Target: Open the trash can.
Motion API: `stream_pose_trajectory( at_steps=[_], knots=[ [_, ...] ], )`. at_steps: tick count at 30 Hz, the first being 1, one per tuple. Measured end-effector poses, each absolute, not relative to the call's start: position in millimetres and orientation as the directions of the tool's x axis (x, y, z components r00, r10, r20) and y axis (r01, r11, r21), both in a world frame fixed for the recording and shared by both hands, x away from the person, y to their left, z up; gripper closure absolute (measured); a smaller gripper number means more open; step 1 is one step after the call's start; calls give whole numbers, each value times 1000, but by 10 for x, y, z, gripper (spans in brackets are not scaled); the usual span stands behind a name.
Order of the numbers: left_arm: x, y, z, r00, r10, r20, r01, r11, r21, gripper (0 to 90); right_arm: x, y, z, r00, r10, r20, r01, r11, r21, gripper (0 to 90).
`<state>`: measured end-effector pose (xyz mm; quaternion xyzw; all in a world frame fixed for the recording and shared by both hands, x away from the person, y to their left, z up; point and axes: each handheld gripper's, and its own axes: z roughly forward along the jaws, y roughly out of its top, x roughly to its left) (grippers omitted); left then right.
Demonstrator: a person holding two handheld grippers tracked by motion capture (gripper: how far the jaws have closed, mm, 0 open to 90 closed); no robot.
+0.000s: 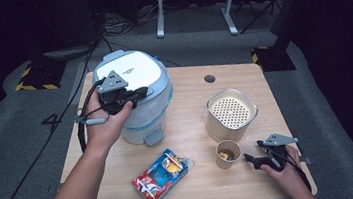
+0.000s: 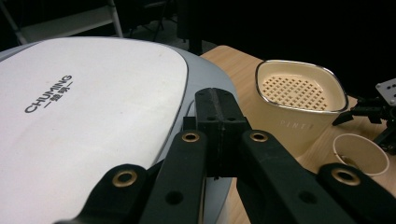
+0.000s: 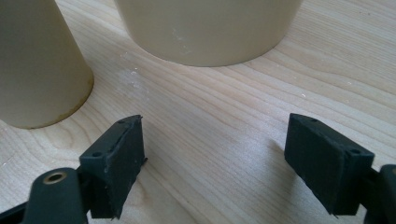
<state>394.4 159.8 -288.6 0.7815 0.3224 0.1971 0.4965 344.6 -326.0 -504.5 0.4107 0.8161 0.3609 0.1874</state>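
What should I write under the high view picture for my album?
Left gripper, jaws shut, over the white bin lid; open right gripper beside the paper cup.

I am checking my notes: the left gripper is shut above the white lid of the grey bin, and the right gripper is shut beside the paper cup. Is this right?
Not quite: the right gripper is open, its fingers wide apart, as the right gripper view shows. The rest holds.
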Motion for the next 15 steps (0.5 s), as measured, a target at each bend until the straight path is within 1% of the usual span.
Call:
stream_pose_trajectory(
  at_steps=[1,6,15],
  knots=[
    [3940,1586,-2885,714,701,11,295,-315,902,900,3446,-3260,-5045,-592,806,-10,535,402,743,200],
    [3936,1554,-2879,704,709,40,286,-334,898,900,3446,-3260,-5045,-592,806,-9,535,402,743,200],
    [3938,1550,-2880,703,711,20,305,-327,894,900,3446,-3260,-5045,-592,806,-10,535,402,743,200]
  ],
)
